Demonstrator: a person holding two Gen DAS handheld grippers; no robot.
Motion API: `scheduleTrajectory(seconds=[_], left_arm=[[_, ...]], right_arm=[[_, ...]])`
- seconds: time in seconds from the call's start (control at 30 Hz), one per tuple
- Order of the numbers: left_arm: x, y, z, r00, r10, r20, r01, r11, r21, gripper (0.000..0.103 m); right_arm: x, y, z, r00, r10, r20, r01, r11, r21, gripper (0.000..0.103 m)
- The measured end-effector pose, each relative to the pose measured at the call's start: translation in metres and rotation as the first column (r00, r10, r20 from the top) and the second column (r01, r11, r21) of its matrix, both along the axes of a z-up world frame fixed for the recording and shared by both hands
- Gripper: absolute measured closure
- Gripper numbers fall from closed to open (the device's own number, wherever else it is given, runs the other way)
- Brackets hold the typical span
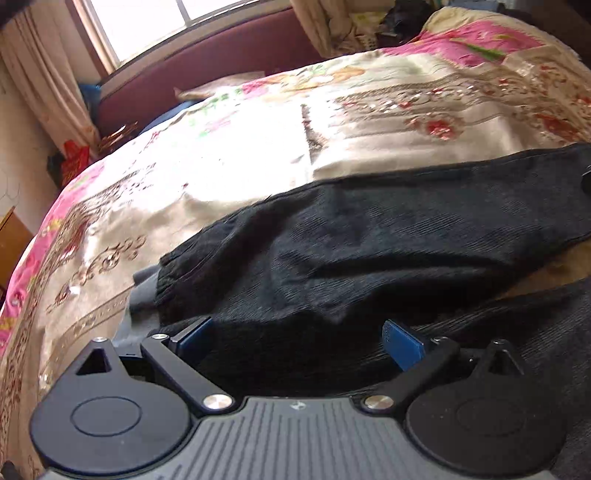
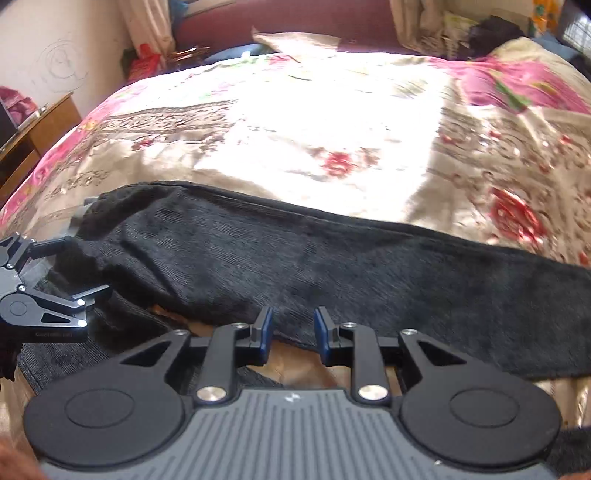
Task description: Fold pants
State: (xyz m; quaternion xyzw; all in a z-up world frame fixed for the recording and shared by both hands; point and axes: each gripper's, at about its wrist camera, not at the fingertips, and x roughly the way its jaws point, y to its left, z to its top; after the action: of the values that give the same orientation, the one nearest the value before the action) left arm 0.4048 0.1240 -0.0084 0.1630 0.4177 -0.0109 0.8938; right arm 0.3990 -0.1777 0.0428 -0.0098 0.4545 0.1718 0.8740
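Black corduroy pants lie across a floral bedspread, one leg folded over the other. The elastic cuff with grey lining points left. My left gripper hovers over the lower cuff end, its blue pads wide apart and open. In the right wrist view the pants stretch from left to right. My right gripper stands at their near edge, jaws a little apart, with nothing pinched between them. The left gripper shows at the left edge, open by the cuff.
A maroon headboard and a bright window are at the back, with a pillow below. A wooden nightstand stands to the left of the bed. Dark clutter lies at the far right corner.
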Motion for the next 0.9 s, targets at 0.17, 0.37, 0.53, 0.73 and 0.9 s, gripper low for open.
scheduleTrajectory(seconds=[0.17, 0.37, 0.53, 0.73, 0.9], left_arm=[[0.010, 0.056, -0.013, 0.997, 0.054, -0.055, -0.054, 0.998, -0.013, 0.000], [0.046, 0.066, 0.011, 0.996, -0.073, 0.050, 0.069, 0.994, 0.082, 0.000], [0.102, 0.076, 0.003, 0.989, -0.147, 0.013, 0.144, 0.980, 0.135, 0.001], [0.139, 0.097, -0.005, 0.972, -0.222, -0.084, 0.227, 0.972, 0.059, 0.001], [0.159, 0.121, -0.013, 0.956, -0.239, -0.172, 0.225, 0.969, -0.100, 0.000]], right_arm=[[0.045, 0.066, -0.013, 0.991, 0.131, -0.003, -0.131, 0.991, -0.039, 0.075], [0.095, 0.114, -0.030, 0.961, 0.276, -0.009, -0.275, 0.950, -0.147, 0.063], [0.134, 0.128, -0.045, 0.936, 0.348, -0.047, -0.350, 0.914, -0.207, 0.062], [0.162, 0.126, -0.061, 0.914, 0.391, -0.108, -0.405, 0.892, -0.200, 0.062], [0.170, 0.121, -0.072, 0.900, 0.412, -0.144, -0.431, 0.889, -0.152, 0.060]])
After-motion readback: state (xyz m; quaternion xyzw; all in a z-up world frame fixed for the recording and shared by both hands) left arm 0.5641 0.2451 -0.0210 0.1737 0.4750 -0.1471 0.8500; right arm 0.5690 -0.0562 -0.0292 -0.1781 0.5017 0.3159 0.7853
